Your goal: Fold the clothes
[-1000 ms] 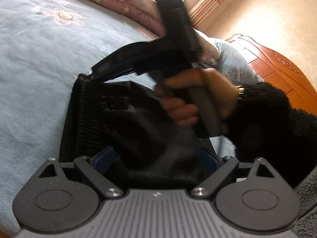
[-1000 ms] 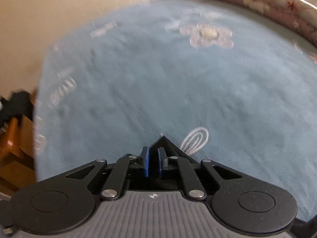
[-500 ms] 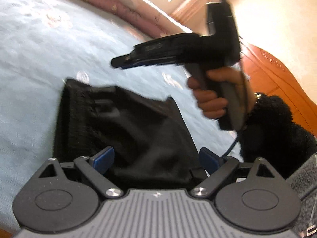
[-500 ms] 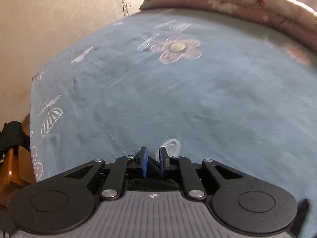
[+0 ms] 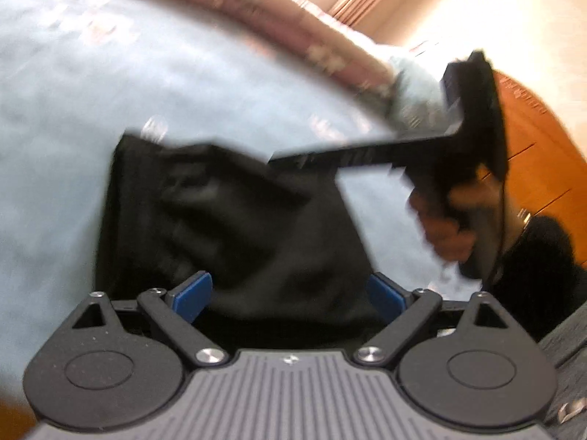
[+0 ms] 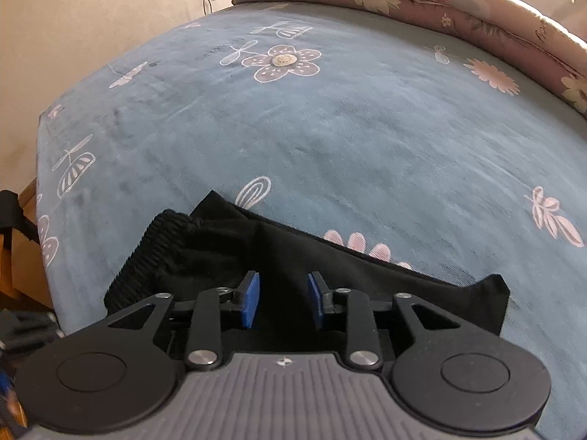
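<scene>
A black garment lies folded on the blue flowered bed sheet, its ribbed waistband toward the left. My left gripper hovers at the garment's near edge, wide open, pads apart on either side of the cloth and not pressing it. My right gripper is above the garment with its jaws opening; the blue pads press on nothing. In the left wrist view the right gripper, held by a hand, hangs over the garment's far right corner. That view is blurred.
A pink floral quilt runs along the far side of the bed. Orange wooden furniture stands to the right. The bed's left edge drops to wooden and dark items. A black fuzzy sleeve shows at right.
The right gripper was shut on a black corner of the garment; it has let go, its jaws have parted, and it has drawn back to the right. The garment now lies flat.
</scene>
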`<state>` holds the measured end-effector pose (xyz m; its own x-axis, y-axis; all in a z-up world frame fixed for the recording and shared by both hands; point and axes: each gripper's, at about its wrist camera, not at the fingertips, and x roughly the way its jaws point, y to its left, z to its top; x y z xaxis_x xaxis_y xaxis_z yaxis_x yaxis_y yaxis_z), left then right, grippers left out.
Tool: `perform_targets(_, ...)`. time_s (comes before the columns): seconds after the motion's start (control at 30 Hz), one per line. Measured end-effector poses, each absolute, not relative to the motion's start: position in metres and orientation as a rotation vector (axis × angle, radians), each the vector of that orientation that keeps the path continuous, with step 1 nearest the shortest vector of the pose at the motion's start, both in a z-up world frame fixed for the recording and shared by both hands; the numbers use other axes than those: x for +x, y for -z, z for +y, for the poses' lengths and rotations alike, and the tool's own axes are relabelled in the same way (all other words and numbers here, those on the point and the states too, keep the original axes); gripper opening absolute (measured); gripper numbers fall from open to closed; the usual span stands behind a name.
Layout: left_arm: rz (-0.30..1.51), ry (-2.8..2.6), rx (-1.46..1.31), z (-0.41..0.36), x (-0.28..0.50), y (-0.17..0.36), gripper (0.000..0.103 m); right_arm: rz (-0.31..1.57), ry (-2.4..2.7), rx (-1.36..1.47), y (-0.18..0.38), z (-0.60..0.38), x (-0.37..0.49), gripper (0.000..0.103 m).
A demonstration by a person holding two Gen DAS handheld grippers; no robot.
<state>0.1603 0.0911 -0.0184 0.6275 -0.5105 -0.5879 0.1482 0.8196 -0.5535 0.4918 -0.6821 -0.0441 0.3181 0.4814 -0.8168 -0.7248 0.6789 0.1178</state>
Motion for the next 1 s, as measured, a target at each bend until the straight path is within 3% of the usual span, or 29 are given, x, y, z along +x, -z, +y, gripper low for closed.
perform_targets(0.33,0.963,0.361,-0.546,0.071,0.178,0.065,0.091,0.946,-0.789,-0.255,0.042,-0.707,0.494,0.04)
perform_targets(0.57,0.847,0.329,-0.553,0.092,0.165,0.027,0.091,0.942,-0.791,-0.223,0.042,-0.716,0.496,0.047)
perform_targets(0.83,0.932,0.309,-0.628,0.091,0.172,0.061,0.091,0.967,-0.786,-0.202,0.048,-0.728,0.489,0.049)
perform_targets(1.0,0.89,0.293,-0.629,0.107,0.159,0.047,0.091,0.981,-0.749,-0.214,0.048,-0.737,0.483,0.05)
